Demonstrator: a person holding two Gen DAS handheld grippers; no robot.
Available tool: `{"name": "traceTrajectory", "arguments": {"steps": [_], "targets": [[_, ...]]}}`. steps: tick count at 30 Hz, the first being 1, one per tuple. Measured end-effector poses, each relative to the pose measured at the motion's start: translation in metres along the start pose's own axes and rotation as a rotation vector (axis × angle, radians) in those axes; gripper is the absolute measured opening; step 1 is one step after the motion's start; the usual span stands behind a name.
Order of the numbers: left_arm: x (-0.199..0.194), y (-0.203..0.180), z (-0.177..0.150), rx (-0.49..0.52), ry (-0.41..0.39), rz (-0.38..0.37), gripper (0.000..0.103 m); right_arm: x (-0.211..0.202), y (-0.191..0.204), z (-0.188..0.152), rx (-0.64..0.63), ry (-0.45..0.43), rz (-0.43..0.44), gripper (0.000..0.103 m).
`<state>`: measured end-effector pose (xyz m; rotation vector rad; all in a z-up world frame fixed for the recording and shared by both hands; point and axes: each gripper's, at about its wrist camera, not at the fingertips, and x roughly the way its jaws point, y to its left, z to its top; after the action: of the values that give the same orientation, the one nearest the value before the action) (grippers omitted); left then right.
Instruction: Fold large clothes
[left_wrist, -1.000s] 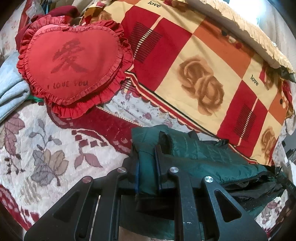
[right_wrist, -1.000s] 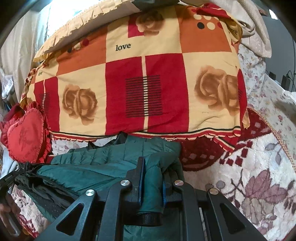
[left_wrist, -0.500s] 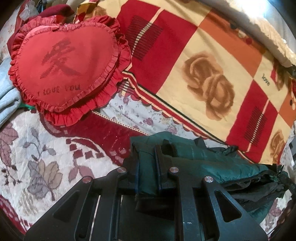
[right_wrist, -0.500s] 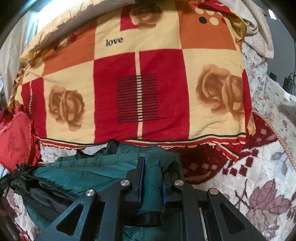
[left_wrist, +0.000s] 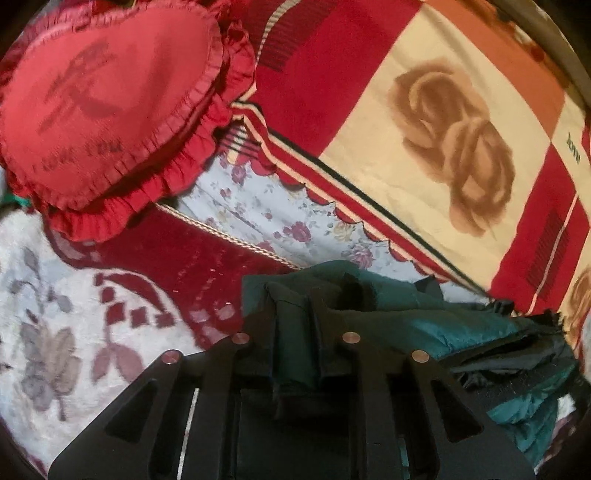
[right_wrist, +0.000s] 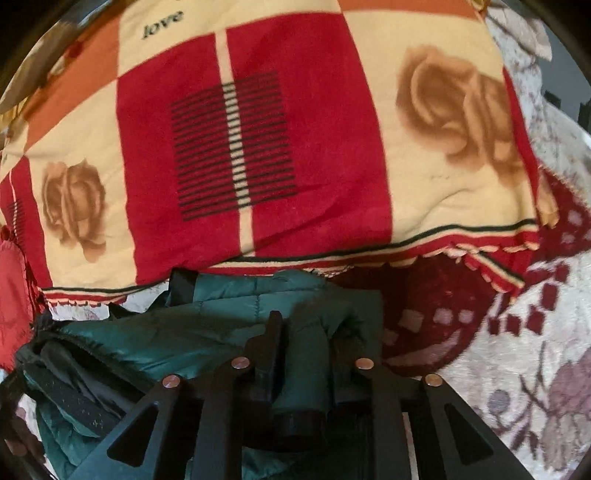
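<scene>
A dark green quilted jacket (left_wrist: 461, 325) with black lining lies bunched and folded on the floral bed cover. My left gripper (left_wrist: 295, 306) is shut on the jacket's left end, green fabric pinched between its black fingers. My right gripper (right_wrist: 306, 332) is shut on the jacket (right_wrist: 207, 332) at its right end, with a sleeve cuff hanging between the fingers. The jacket stretches between both grippers, close to the edge of the red and cream rose blanket.
A red heart-shaped frilled cushion (left_wrist: 99, 96) lies at the upper left. A red, orange and cream rose blanket (left_wrist: 424, 110) covers a mound behind the jacket; it fills the right wrist view (right_wrist: 258, 129). The white and maroon floral bed cover (left_wrist: 74, 314) spreads on both sides.
Both grippers have moved forward toward the rose blanket with the jacket held. The blanket and heart cushion now look larger and closer.
</scene>
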<state>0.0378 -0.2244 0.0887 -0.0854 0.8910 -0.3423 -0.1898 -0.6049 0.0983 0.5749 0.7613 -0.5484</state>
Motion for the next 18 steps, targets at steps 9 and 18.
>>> {"name": "traceTrajectory", "arguments": {"steps": [9, 18], "targets": [[-0.017, 0.045, 0.025, -0.209, 0.008, -0.194, 0.073, -0.052, -0.003, 0.013, 0.015, -0.139, 0.121, 0.073], [-0.051, 0.033, 0.011, -0.123, -0.035, -0.143, 0.078, -0.08, 0.07, -0.014, -0.275, -0.16, 0.089, 0.073]]}}
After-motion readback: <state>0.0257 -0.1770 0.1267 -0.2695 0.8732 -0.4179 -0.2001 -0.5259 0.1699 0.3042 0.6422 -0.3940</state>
